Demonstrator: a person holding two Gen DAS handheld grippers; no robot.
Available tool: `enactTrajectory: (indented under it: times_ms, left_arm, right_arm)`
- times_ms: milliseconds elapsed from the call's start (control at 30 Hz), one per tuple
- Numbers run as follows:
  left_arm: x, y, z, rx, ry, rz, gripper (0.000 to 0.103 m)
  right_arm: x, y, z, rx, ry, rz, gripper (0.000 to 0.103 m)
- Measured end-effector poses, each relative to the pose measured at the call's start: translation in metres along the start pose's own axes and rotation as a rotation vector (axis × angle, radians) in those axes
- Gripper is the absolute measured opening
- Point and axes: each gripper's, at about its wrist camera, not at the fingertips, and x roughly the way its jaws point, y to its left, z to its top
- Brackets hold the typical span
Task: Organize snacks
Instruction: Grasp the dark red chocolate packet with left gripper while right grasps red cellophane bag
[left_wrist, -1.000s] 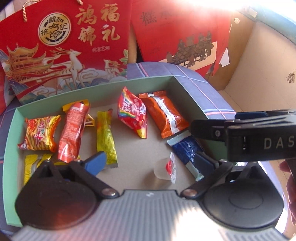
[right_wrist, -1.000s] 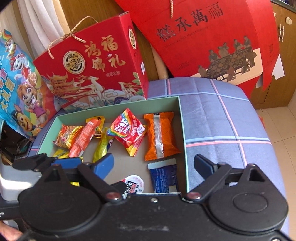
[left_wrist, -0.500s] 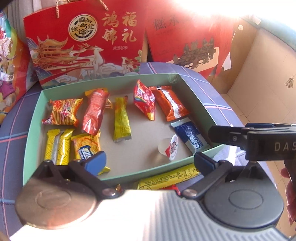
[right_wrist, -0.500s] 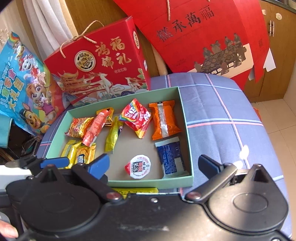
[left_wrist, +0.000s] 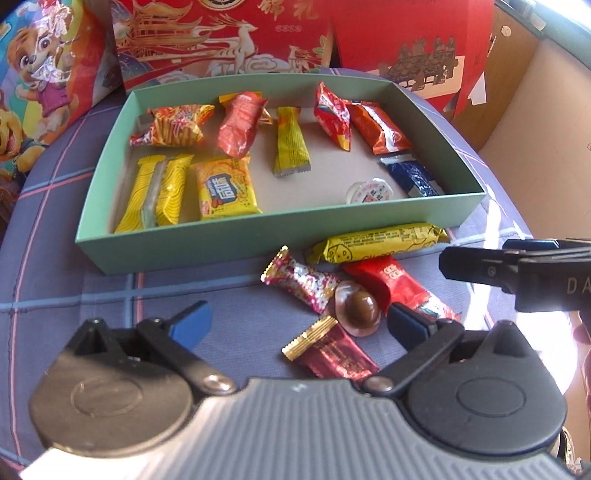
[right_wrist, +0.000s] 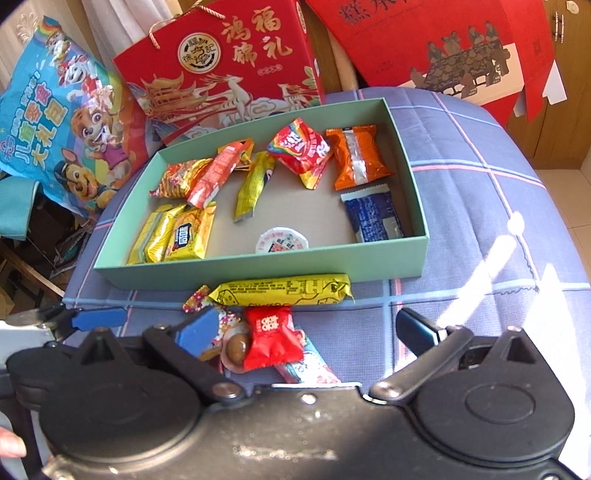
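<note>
Green cardboard walls of the shallow tray (left_wrist: 192, 245) stand between you and the sorted snacks, and its near wall touches the long yellow wrapped bar (left_wrist: 376, 246) lying along it on the blue checked cloth (right_wrist: 480, 206). Your left tool (left_wrist: 295, 320) hangs with fingers apart over the loose pile: a red foil packet (right_wrist: 271, 338), a brown chocolate ball (left_wrist: 364, 308), and a dark red gold-edged wrapper (left_wrist: 332, 352). Your right tool (right_wrist: 310, 330) is spread wide too, holding nothing, with red gift boxes (right_wrist: 236, 70) behind the tray.
</note>
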Motion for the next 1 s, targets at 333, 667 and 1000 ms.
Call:
enactTrajectory:
  times_ms: [333,667,1000]
  left_arm:
    - [0.024,-0.017,-0.018,0.02,0.064,-0.008,0.103]
    - [0.032,-0.004,-0.03,0.048,0.07,0.047,0.103]
    - [0.025,0.02,-0.032,0.0,0.058,0.062,0.103]
  right_arm:
    - [0.005,0.0,-0.026,-0.025,0.057,0.017,0.08]
    - [0.005,-0.001,-0.053,-0.043,0.171,0.065,0.053]
    - [-0.01,0.007,-0.062,-0.104,0.179,0.054,0.054]
